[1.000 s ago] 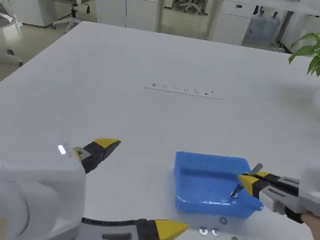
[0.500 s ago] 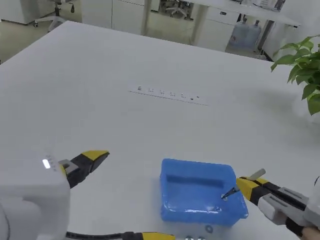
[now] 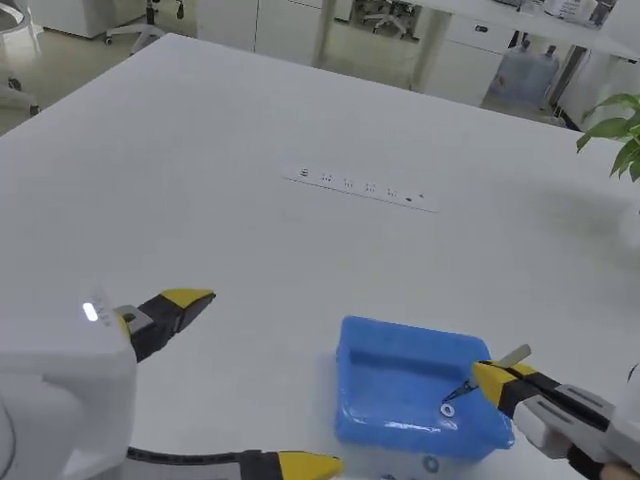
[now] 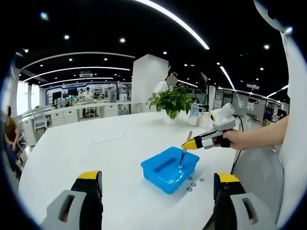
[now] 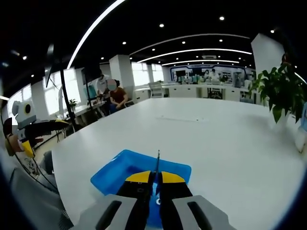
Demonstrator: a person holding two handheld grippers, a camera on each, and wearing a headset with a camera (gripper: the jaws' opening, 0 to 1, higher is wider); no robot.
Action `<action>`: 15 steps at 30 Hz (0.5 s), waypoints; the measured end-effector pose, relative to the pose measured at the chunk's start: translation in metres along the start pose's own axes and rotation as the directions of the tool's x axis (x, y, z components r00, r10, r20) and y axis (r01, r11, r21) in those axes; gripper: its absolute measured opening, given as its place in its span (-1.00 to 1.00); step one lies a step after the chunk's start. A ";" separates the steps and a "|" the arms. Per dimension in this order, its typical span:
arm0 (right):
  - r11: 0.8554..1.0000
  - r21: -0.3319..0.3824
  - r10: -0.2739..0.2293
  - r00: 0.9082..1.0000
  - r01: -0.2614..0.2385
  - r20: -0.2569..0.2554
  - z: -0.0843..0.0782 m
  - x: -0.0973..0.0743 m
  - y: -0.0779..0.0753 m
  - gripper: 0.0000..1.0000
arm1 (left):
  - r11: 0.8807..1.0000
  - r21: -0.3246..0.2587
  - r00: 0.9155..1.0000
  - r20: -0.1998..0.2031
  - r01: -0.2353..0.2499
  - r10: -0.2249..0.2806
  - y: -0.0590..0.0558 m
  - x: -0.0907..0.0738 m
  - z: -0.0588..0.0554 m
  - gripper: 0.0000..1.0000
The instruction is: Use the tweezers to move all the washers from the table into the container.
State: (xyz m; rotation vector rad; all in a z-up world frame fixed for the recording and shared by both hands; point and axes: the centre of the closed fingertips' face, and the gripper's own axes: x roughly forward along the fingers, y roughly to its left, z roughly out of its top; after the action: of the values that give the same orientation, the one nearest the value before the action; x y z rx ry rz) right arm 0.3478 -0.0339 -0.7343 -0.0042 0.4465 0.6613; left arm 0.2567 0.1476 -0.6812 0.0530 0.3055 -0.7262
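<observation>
The blue container (image 3: 400, 334) on the surface (image 3: 300, 250) has one washer (image 3: 448, 410) at the tip of the tweezers (image 3: 460, 391); I cannot tell whether it is held or lying inside. More washers (image 4: 193, 183) lie just beside it. The right gripper (image 5: 156, 178) has its fingers clamped on the tweezers; the left gripper (image 4: 157, 176) has its fingers wide apart.
</observation>
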 end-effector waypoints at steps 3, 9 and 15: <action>1.000 -0.004 0.013 1.000 -0.013 0.022 0.010 -0.015 0.009 -0.97 | 1.000 0.006 1.000 -0.004 -0.003 0.003 0.000 0.000 -0.001 0.97; 0.999 -0.016 0.039 0.997 -0.038 0.069 0.026 -0.047 0.030 -0.97 | 1.000 -0.003 1.000 -0.010 0.006 -0.006 -0.005 0.004 -0.003 0.97; 0.997 0.005 0.073 0.996 -0.073 0.050 0.012 -0.064 0.048 -0.97 | 1.000 -0.007 1.000 -0.010 0.012 -0.012 -0.009 0.006 -0.004 0.97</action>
State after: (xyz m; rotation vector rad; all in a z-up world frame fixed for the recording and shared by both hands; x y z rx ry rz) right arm 0.2796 -0.0324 -0.6914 0.0352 0.4023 0.7299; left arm 0.2547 0.1377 -0.6859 0.0483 0.3186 -0.7373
